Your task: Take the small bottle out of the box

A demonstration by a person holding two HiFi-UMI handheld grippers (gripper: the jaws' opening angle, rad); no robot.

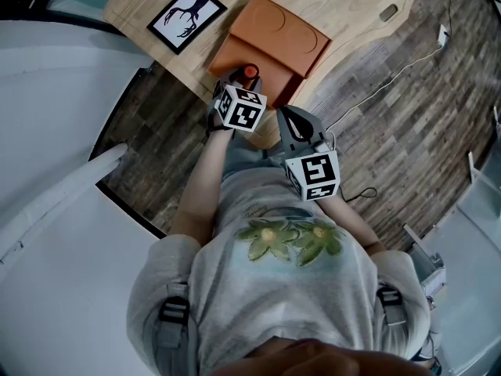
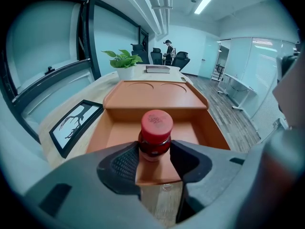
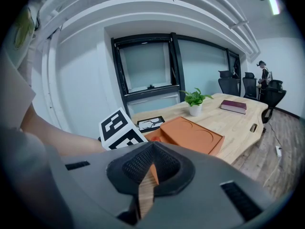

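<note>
Orange box lay open on the wooden tabletop, its lid folded back away from me and its tray nearer the edge. I found the small bottle, dark-bodied with a red cap, standing upright inside the tray, close to the near wall.

I held the left gripper angled down over that wall, jaws wide, one on each side of the bottle body below the cap. The pads sat close against its sides, but I could not confirm firm pressure, and the bottle stood on the tray floor.

The right gripper was off the tabletop edge, near my body, its jaws closed tip to tip with nothing between them. Through the slit below the tips I saw only wood grain and a sliver of the box.

A black-framed picture lay flat just left of the box. A potted plant and a book stood farther along the tabletop.
</note>
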